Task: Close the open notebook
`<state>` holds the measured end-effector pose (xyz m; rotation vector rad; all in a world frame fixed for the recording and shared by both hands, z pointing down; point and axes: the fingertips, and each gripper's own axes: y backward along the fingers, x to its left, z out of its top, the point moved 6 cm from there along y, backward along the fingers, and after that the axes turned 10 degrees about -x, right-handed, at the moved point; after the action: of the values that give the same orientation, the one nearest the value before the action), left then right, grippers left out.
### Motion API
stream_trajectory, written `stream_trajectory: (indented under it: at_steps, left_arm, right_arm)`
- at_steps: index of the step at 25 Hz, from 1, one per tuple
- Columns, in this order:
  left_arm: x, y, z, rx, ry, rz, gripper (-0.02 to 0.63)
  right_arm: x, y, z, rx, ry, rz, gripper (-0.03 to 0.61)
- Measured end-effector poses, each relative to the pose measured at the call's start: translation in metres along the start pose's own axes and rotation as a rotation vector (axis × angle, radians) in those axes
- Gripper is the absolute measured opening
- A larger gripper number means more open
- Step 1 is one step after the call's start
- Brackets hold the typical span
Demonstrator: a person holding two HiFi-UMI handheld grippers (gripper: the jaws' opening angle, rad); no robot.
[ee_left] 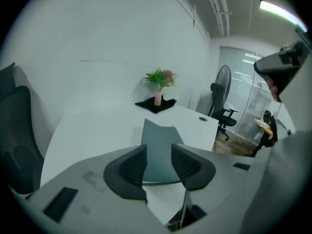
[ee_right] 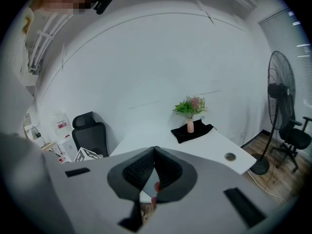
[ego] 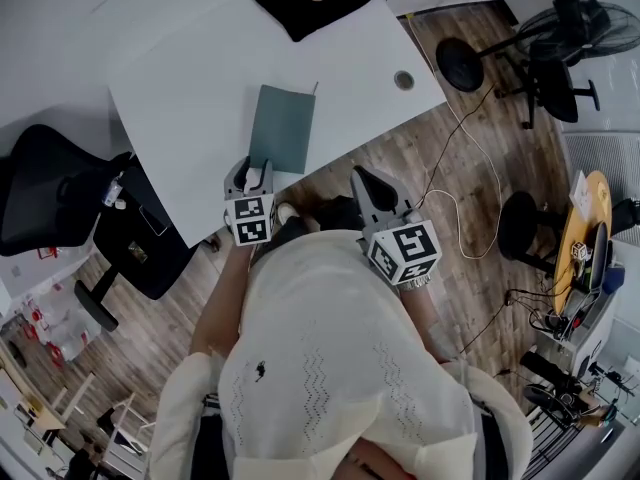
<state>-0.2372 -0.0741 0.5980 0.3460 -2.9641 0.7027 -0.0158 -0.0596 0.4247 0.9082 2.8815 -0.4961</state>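
I'm standing in an office. A long white table (ego: pixel 190 108) with a cable grommet (ego: pixel 404 80) fills my 12 o'clock. A black swivel chair (ego: pixel 45 193) sits at 9 o'clock. A second chair (ego: pixel 550 83) stands beside a pedestal fan (ego: pixel 590 13) at 2 o'clock, on a wood-plank floor (ego: pixel 390 163). Window blinds (ee_right: pixel 292 33) hang beyond the fan.

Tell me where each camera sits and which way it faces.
Head view: on the person's head, looking steeply down at the table and notebook; shows their torso, left gripper and right gripper.
Left gripper view: rides the left gripper, looking along its parted jaws across the table at the notebook.
Right gripper view: rides the right gripper, looking along its closed jaws toward the wall.
Shared: both gripper views show the flower vase on its black cloth.
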Motion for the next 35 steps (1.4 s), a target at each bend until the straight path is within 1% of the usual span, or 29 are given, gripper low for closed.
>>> stream_trajectory:
  at_steps: [1, 2, 3, 5, 7, 10, 13, 21, 29, 35]
  left_arm:
    - [-0.003, 0.002, 0.007, -0.028, 0.003, -0.006, 0.142]
    - [-0.005, 0.005, 0.015, -0.057, 0.002, -0.007, 0.088]
    - [-0.008, 0.009, 0.022, -0.083, -0.002, -0.006, 0.055]
    - [-0.012, 0.016, 0.034, -0.126, -0.011, -0.008, 0.02]
    - [-0.018, 0.023, 0.044, -0.156, -0.009, -0.033, 0.014]
    - [-0.03, 0.033, 0.059, -0.189, -0.003, -0.099, 0.012]
    - [-0.043, 0.042, 0.071, -0.22, -0.027, -0.156, 0.012]
    - [-0.062, 0.063, 0.092, -0.272, -0.046, -0.229, 0.012]
    - [-0.065, 0.079, 0.11, -0.315, -0.06, -0.221, 0.012]
    - [-0.063, 0.095, 0.144, -0.395, -0.054, -0.185, 0.012]
  right_arm:
    - [-0.001, 0.0, 0.0, -0.002, -0.001, 0.002, 0.002]
    - [-0.002, 0.001, -0.001, -0.004, -0.001, 0.004, 0.002]
    - [-0.002, 0.001, -0.001, -0.006, -0.003, 0.006, 0.002]
    - [-0.002, 0.002, -0.003, -0.008, -0.005, 0.009, 0.002]
    - [-0.001, 0.005, -0.003, -0.01, -0.006, 0.012, 0.002]
    - [-0.002, 0.008, -0.004, -0.015, -0.007, 0.014, 0.002]
    - [-0.001, 0.011, -0.005, -0.019, -0.009, 0.017, 0.002]
    - [-0.001, 0.018, -0.005, -0.046, -0.014, 0.02, 0.0]
    - [0.0, 0.021, -0.001, -0.083, -0.018, 0.033, 0.0]
    - [-0.003, 0.025, 0.02, -0.137, 0.013, 0.035, 0.0]
